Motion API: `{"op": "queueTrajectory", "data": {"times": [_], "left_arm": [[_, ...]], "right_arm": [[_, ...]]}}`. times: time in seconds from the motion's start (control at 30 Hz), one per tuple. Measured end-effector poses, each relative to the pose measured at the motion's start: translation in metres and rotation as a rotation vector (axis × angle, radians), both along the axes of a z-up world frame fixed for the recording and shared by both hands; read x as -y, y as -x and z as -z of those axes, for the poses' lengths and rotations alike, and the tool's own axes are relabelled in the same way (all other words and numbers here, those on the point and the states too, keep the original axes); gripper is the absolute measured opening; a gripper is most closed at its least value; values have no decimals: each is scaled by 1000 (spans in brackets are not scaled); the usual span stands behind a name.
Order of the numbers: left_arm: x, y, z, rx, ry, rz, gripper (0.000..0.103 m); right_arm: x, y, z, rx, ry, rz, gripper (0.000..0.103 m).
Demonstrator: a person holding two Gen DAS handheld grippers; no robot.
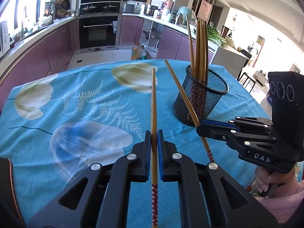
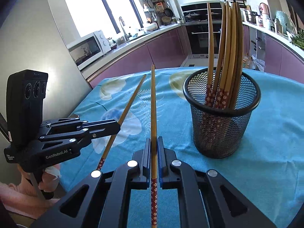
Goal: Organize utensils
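My left gripper (image 1: 154, 133) is shut on a wooden chopstick (image 1: 153, 102) with a red flowered end, held above the table and pointing away. My right gripper (image 2: 154, 139) is shut on a second such chopstick (image 2: 153, 104). Each gripper shows in the other's view: the right one (image 1: 199, 127) holds its chopstick (image 1: 180, 93) just left of the holder, and the left one (image 2: 117, 128) holds its chopstick (image 2: 131, 100) to the left. A black mesh holder (image 1: 199, 98) (image 2: 221, 114) stands on the table with several chopsticks (image 1: 199, 45) (image 2: 226, 47) upright in it.
The table wears a blue cloth with flower prints (image 1: 76, 102) (image 2: 275, 133). Behind it is a kitchen with purple cabinets (image 1: 47, 47), an oven (image 1: 98, 32) and a microwave (image 2: 87, 47). Oil bottles (image 1: 137, 51) stand on the floor beyond the table's far edge.
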State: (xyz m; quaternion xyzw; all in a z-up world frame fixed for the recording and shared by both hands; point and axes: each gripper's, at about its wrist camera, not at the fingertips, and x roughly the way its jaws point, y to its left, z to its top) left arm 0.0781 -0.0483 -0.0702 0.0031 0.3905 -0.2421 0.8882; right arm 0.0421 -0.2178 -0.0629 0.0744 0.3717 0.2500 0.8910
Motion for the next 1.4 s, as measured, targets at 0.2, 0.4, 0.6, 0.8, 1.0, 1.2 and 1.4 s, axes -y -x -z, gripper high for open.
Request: {"op": "queueTrajectory", "data": {"times": [0.2,0.4,0.6,0.8,1.0,1.2,1.4], "left_arm": [[0,7,-13,27,38,26,7],[1,13,-21,47,63,41,7],[4,18,-25,61,72,52,7],[8,23,-30,76,80,70,7],[9,22,-33,85,87,67,7],[11,23,-37,99,93,65,7],[11,23,-41,110,102,64,7]], "right_arm": [[8,8,-9,37,-17,-1,6],[9,14,-16,67,-29,-4,6],[11,17,-17,76,-32,-7,6],[14,18,-20,88,-36,-5,6],[16,20,-25,102,-41,4,6],[20,23,-30,122,-47,12,6],[23,25,-35,141,-49,17,6]]}}
